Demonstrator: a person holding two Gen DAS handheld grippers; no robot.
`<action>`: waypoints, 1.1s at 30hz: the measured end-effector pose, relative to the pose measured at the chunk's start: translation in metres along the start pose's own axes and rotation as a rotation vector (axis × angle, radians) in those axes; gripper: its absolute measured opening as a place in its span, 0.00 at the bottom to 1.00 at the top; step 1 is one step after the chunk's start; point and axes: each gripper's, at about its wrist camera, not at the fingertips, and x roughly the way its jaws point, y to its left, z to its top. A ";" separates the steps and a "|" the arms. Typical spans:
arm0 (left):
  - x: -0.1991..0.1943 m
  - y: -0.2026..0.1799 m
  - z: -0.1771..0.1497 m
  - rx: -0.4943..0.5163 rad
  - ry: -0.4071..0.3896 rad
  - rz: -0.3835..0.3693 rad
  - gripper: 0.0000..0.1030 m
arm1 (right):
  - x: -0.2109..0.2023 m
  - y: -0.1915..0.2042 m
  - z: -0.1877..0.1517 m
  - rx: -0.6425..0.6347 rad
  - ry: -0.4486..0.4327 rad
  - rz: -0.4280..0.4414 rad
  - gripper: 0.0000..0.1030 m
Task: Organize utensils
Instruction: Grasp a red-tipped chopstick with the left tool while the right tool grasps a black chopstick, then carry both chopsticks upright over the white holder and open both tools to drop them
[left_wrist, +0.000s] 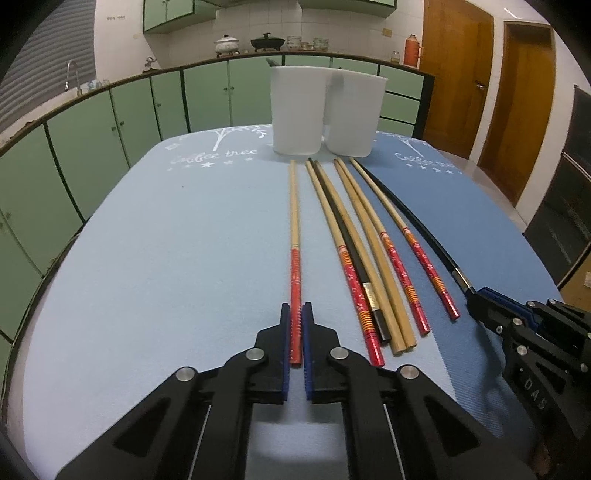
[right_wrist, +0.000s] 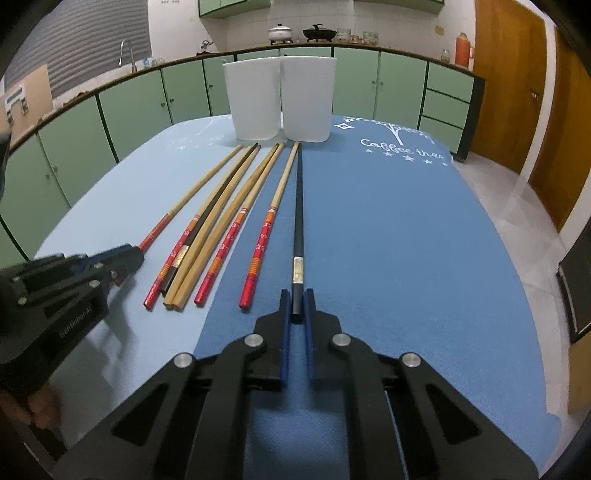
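Observation:
Several chopsticks lie side by side on the blue tablecloth (left_wrist: 166, 258), tips toward two white containers (left_wrist: 297, 110) (right_wrist: 308, 99) at the far edge. My left gripper (left_wrist: 296, 314) is shut on the red handle of the leftmost bamboo chopstick (left_wrist: 294, 221), which rests on the cloth. My right gripper (right_wrist: 296, 301) is shut on the handle end of the rightmost black chopstick (right_wrist: 298, 206), which also lies flat. Each gripper shows in the other view: the right gripper (left_wrist: 472, 295) and the left gripper (right_wrist: 138, 254). Between them lie red-handled, plain bamboo and black chopsticks (right_wrist: 221, 221).
The cloth is light blue on the left and darker blue (right_wrist: 388, 240) on the right, with rounded table edges. Green cabinets (left_wrist: 110, 122) with pots on the counter curve behind the table. Wooden doors (left_wrist: 458, 74) stand at the right. A hand (right_wrist: 40, 406) holds the left gripper.

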 end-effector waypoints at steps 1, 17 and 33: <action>-0.001 0.000 0.000 -0.003 0.001 -0.004 0.05 | -0.002 -0.002 0.001 0.005 -0.002 0.004 0.06; -0.073 0.003 0.049 0.032 -0.134 -0.033 0.05 | -0.073 -0.021 0.054 0.012 -0.168 0.050 0.06; -0.133 0.003 0.114 0.060 -0.329 -0.074 0.05 | -0.125 -0.037 0.135 0.050 -0.295 0.119 0.06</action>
